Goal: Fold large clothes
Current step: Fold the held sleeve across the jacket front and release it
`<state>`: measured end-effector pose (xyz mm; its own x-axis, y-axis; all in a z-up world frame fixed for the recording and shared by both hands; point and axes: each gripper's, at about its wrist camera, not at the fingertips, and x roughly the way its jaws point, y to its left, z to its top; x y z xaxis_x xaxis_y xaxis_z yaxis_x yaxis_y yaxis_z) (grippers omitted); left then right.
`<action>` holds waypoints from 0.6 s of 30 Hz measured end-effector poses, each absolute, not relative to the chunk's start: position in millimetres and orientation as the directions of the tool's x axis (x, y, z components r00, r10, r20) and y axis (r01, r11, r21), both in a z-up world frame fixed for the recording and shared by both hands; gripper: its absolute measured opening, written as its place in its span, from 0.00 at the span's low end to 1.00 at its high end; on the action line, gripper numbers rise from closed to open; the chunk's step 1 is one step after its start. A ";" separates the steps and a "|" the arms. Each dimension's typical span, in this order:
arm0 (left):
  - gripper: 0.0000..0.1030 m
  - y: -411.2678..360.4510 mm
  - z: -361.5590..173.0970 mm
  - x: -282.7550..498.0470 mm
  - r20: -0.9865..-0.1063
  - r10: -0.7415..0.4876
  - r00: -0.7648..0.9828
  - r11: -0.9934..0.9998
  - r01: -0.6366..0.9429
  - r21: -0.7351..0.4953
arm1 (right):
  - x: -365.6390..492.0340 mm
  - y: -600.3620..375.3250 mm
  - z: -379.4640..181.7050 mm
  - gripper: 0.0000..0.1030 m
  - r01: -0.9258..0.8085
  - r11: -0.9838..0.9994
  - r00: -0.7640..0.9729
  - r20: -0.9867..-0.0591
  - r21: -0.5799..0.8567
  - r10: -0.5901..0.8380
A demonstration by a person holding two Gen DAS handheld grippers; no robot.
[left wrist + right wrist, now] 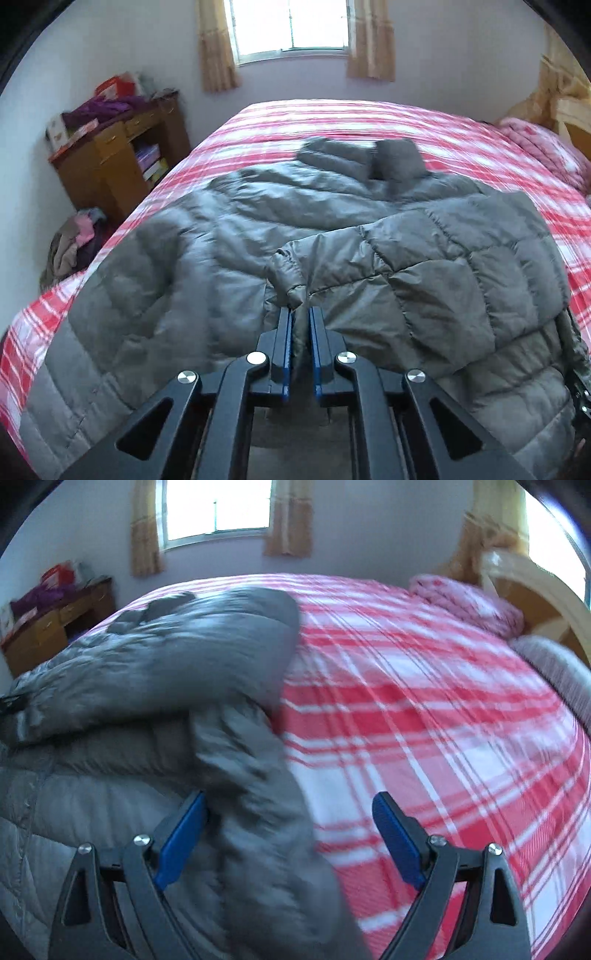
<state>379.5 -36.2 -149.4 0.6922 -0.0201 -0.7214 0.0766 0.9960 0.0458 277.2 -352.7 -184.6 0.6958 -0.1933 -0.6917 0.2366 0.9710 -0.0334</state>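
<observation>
- Left wrist view: the left gripper (300, 314) has its blue-padded tongs drawn together on a puckered edge of the grey quilted jacket (229, 236), apparently a cuff or a corner of the folded-over panel.
- The jacket lies spread on the red-and-white plaid bedspread (332, 118), collar toward the window (291, 26), with one side already laid across the body.
- Right wrist view: the right gripper (290, 808) stands with its tongs wide apart; a blurred grey fold of the jacket (251, 782) runs between them, but the pads do not press on it.
- Risk: the left pinch takes only a thin bite of slippery shell, so a pull could slip it free; the puffy filling may also spring the fold open.
- Risk: the right tongs could close on too thick a bunch, dragging the lower layers askew.
- Writing: none readable; boxes on the wooden desk (122, 147) are too blurred to read.
</observation>
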 end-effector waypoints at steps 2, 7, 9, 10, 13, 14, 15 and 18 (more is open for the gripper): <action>0.08 -25.9 -152.0 378.2 -0.725 -0.019 0.689 0.997 0.071 0.041 | 271.7 -361.2 -186.8 0.90 0.252 0.968 0.689 -0.702 0.002 -0.177; 0.12 -24.1 -157.3 376.4 -0.730 -0.010 0.683 0.998 0.058 0.040 | 272.1 -359.3 -189.0 0.92 0.271 0.962 0.674 -0.707 -0.030 -0.212; 0.28 -28.3 -160.1 375.3 -0.733 0.020 0.680 0.996 0.052 0.075 | 274.8 -355.7 -189.8 0.92 0.269 0.961 0.668 -0.707 -0.059 -0.231; 0.45 -30.2 -162.3 377.3 -0.728 0.030 0.685 0.995 0.049 0.088 | 275.3 -354.5 -189.8 0.92 0.271 0.960 0.669 -0.704 -0.068 -0.239; 0.70 -29.0 -172.5 372.4 -0.700 0.081 0.710 0.991 0.016 0.131 | 273.7 -359.9 -192.3 0.92 0.272 0.961 0.670 -0.708 -0.047 -0.224; 0.70 -28.5 -176.9 371.3 -0.700 0.079 0.710 0.992 0.016 0.128 | 274.0 -362.5 -193.0 0.93 0.272 0.961 0.666 -0.713 -0.042 -0.219; 0.71 -26.7 -185.4 370.9 -0.705 0.079 0.705 0.992 0.014 0.126 | 275.1 -362.0 -192.6 0.93 0.264 0.964 0.657 -0.724 -0.040 -0.210; 0.73 -20.4 -193.0 372.4 -0.719 0.067 0.692 0.996 -0.001 0.092 | 276.7 -360.8 -179.2 0.89 0.236 0.971 0.644 -0.741 -0.045 -0.191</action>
